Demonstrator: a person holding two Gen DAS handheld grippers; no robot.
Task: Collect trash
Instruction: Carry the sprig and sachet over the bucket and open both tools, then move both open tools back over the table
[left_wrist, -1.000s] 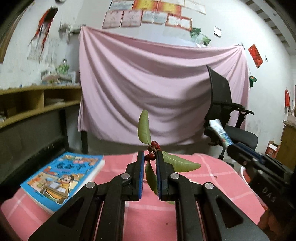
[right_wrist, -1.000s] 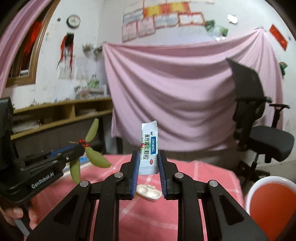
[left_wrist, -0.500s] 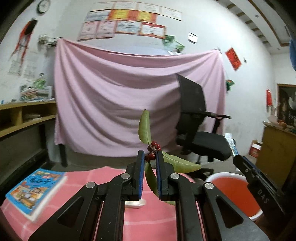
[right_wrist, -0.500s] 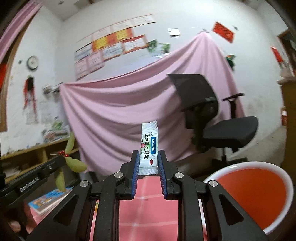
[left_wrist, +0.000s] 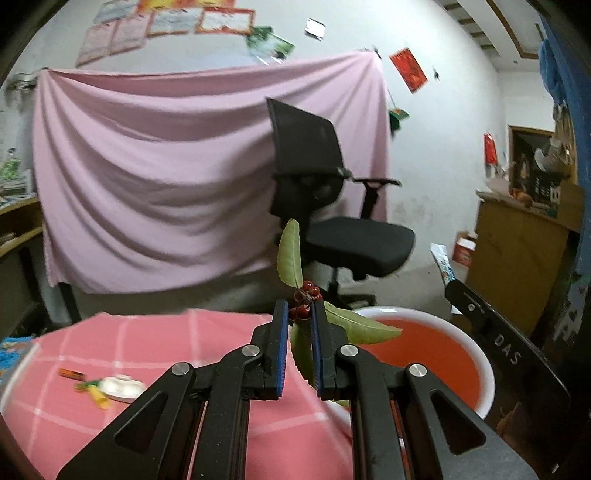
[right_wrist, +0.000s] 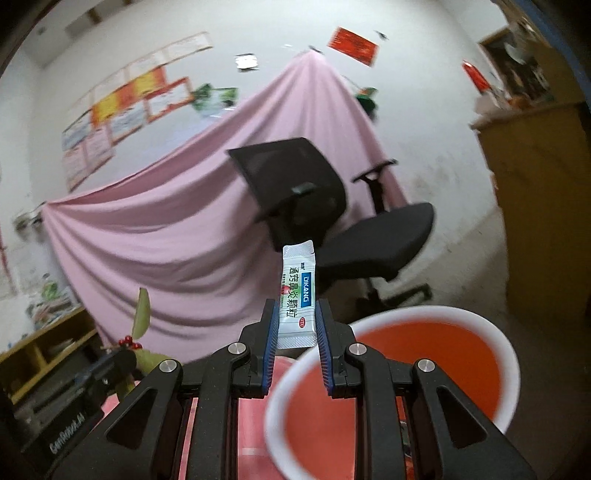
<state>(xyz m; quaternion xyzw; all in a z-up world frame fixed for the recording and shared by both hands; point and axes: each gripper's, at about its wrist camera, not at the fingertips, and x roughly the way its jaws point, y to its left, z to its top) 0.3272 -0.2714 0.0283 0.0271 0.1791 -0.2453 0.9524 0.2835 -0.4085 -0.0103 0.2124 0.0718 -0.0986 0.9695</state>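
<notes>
My left gripper (left_wrist: 299, 314) is shut on a leafy twig with red berries (left_wrist: 306, 291), held upright over the far edge of the pink table (left_wrist: 155, 343). My right gripper (right_wrist: 295, 321) is shut on a white sachet with blue print (right_wrist: 297, 295), standing up between the pads. A white bin with an orange-red inside (right_wrist: 399, 369) sits just ahead and to the right, beside the table; in the left wrist view the bin (left_wrist: 424, 354) lies right of the twig. The right gripper (left_wrist: 458, 291) shows there too, with the sachet (left_wrist: 441, 260).
Small scraps and a white lid-like piece (left_wrist: 118, 386) lie on the pink checked cloth at left. A black office chair (left_wrist: 325, 206) stands behind the bin before a pink drape (left_wrist: 166, 184). A wooden cabinet (left_wrist: 517, 266) is at right, shelves (right_wrist: 48, 347) at left.
Both grippers have swung to the right with their loads. The book slid out of the left wrist view and the bin came in, now close in front of the right gripper, whose view has rolled.
</notes>
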